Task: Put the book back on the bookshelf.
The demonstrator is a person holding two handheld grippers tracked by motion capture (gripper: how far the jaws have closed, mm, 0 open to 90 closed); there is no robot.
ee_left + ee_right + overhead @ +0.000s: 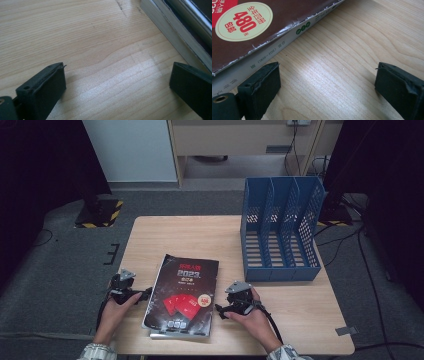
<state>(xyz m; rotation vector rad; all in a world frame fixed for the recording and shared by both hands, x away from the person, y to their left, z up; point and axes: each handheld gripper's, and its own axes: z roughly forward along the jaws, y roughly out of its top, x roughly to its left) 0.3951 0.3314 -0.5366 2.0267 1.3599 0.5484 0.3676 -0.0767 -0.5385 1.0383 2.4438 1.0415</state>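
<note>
grey carpet surrounds a light wooden table [300,320] set in front of a pale cabinet. at the left edge, the left hand [112,312] holds the left gripper [147,293], whose jaws stand released and wide apart with nothing between them, only bare wood; they point at the book's page edge, just beside it. a dark book [182,292] with red lettering lies flat on a second volume, near the table's front edge, between the two grippers. to its right, the right gripper [218,310], held by the right hand [255,317], is likewise spread open and empty, one jaw just beside the book's spine. farther right and back, a blue file rack [280,232] stands upright, well apart from the book.
</note>
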